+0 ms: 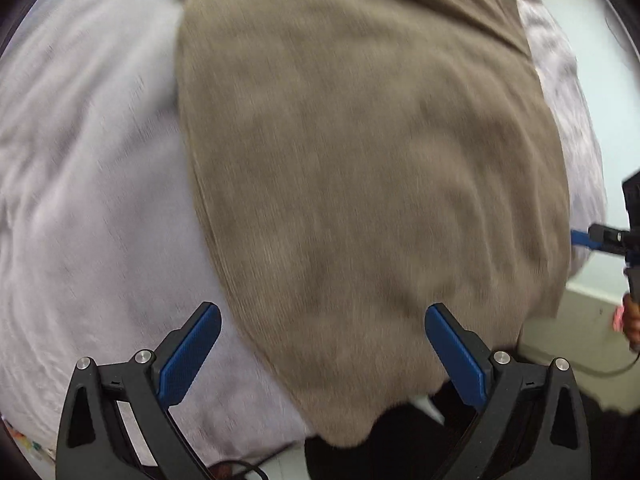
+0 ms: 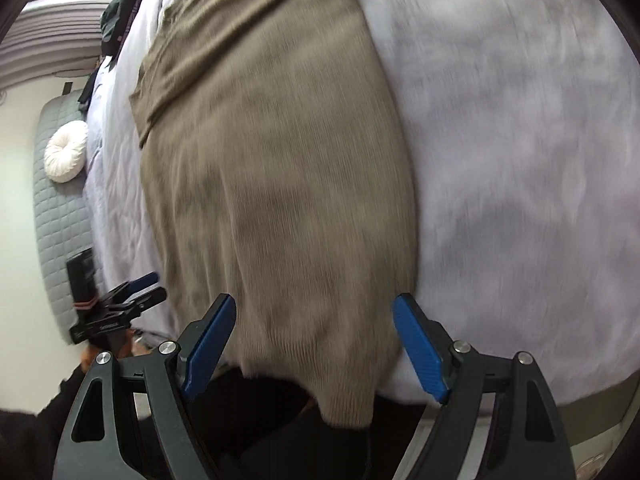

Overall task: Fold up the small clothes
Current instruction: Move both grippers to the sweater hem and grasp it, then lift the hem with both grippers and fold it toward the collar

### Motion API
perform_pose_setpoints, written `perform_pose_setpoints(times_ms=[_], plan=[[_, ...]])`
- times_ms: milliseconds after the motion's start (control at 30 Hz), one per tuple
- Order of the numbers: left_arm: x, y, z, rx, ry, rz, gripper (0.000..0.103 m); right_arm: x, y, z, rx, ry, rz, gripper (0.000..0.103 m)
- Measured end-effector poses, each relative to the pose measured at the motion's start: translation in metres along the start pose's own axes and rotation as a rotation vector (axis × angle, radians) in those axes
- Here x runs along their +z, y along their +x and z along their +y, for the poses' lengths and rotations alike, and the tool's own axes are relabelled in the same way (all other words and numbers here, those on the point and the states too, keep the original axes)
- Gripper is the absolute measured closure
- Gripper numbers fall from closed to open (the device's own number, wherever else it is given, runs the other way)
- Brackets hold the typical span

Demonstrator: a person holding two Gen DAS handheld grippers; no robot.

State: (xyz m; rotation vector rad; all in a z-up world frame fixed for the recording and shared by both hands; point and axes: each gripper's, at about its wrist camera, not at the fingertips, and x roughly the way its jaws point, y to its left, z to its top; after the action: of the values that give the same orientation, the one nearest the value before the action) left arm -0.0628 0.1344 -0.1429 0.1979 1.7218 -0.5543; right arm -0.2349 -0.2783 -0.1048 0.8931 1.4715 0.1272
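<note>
I have a brown ribbed knit garment [image 1: 360, 184] spread lengthwise on the bed, on a pale lavender bedsheet [image 1: 88, 184], with its near hem hanging just over the bed's edge towards me. My left gripper [image 1: 322, 344] hangs above that hem with its fingers [image 1: 188, 356] spread wide and nothing between them. My right gripper [image 2: 314, 336] is the same: wide apart, empty, poised over the hem's other corner. From the right wrist view I can see the left gripper off to the side, near the edge of the bed, and a round white cushion [image 2: 66, 156] on a grey quilted surface beyond.

I judge the step in hand to be taking hold of the two near corners so the garment can be folded away from me. To do that well, each gripper should straddle only the hem's edge, one finger under the overhang and one on top, so I pinch the knit alone and not the sheet beneath. The corners should be taken at matching spots so the fold line runs straight. The knit looks soft and stretchy, so I expect it to sag between the grips; lifting both sides evenly should keep it from twisting. Both views are blurred, so I cannot tell the hem's exact line.
</note>
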Motion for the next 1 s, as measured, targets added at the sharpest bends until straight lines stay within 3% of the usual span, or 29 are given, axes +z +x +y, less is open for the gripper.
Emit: perform_pose_setpoints(times_ms=[100, 200, 467, 667, 900, 967, 1000], plan=[[-0.01, 0.015, -0.006, 0.101, 0.057, 0.026, 0.001, -0.015, 0.008, -0.01, 0.012, 0.015, 0.041, 0.02], [-0.016, 0.028, -0.013, 0.124, 0.074, 0.04, 0.001, -0.025, 0.013, -0.015, 0.016, 0.019, 0.058, 0.02], [-0.036, 0.051, -0.039, 0.079, 0.071, 0.058, 0.001, -0.034, 0.031, -0.014, 0.025, 0.017, 0.113, 0.019], [-0.032, 0.052, -0.085, 0.056, 0.09, 0.085, 0.001, -0.031, 0.037, -0.012, 0.03, 0.027, 0.122, 0.019], [-0.049, 0.053, -0.086, -0.092, 0.044, 0.087, 0.004, -0.032, 0.049, -0.005, 0.076, 0.034, 0.145, 0.02], [-0.051, 0.047, -0.081, -0.125, 0.013, 0.07, 0.035, -0.034, 0.048, -0.002, 0.109, 0.039, 0.136, 0.049], [-0.05, 0.046, -0.079, -0.127, 0.0, 0.067, 0.043, -0.035, 0.047, -0.004, 0.122, 0.043, 0.132, 0.084]])
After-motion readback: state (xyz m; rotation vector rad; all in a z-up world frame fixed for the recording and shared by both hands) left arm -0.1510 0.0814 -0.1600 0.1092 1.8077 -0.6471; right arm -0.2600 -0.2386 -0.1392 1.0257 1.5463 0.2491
